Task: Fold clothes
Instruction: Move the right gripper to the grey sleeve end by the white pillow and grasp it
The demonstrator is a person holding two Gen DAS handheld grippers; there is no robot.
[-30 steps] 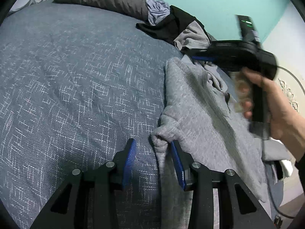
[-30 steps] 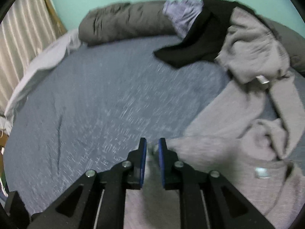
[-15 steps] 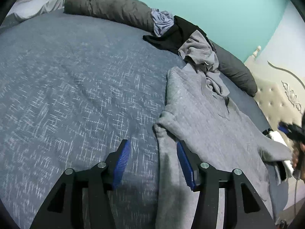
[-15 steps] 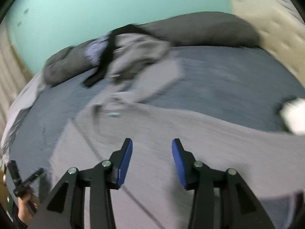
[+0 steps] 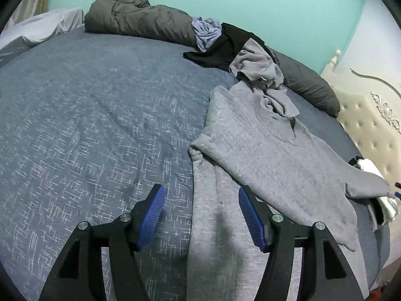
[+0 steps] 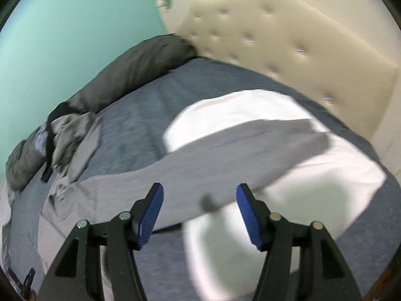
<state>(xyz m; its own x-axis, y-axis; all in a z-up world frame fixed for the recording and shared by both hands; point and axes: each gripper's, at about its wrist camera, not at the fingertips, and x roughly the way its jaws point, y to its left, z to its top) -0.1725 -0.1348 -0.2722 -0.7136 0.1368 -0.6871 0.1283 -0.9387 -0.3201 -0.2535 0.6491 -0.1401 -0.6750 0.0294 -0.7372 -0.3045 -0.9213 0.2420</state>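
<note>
A grey sweatshirt (image 5: 263, 150) lies spread on the blue bedspread (image 5: 87, 125), its left sleeve folded in over the body. My left gripper (image 5: 200, 213) hovers above the garment's left edge; its jaws are opening and the pads press on nothing. In the blurred right wrist view, the sweatshirt's other sleeve (image 6: 225, 145) stretches across a white cloth or pillow (image 6: 313, 175). My right gripper (image 6: 199, 213) hangs just above that sleeve's lower edge, its jaws opening with nothing gripped.
A heap of black, lilac and grey clothes (image 5: 240, 57) sits at the far side against a rolled dark grey duvet (image 5: 140, 22). A dark pillow (image 5: 308, 87) and a cream tufted headboard (image 6: 288, 42) bound the right end. The teal wall is behind.
Both grippers went from nearly shut on the sweatshirt's cloth to open, letting it go. The left one drew back and up a little. The right one swung far right, to the headboard end.
</note>
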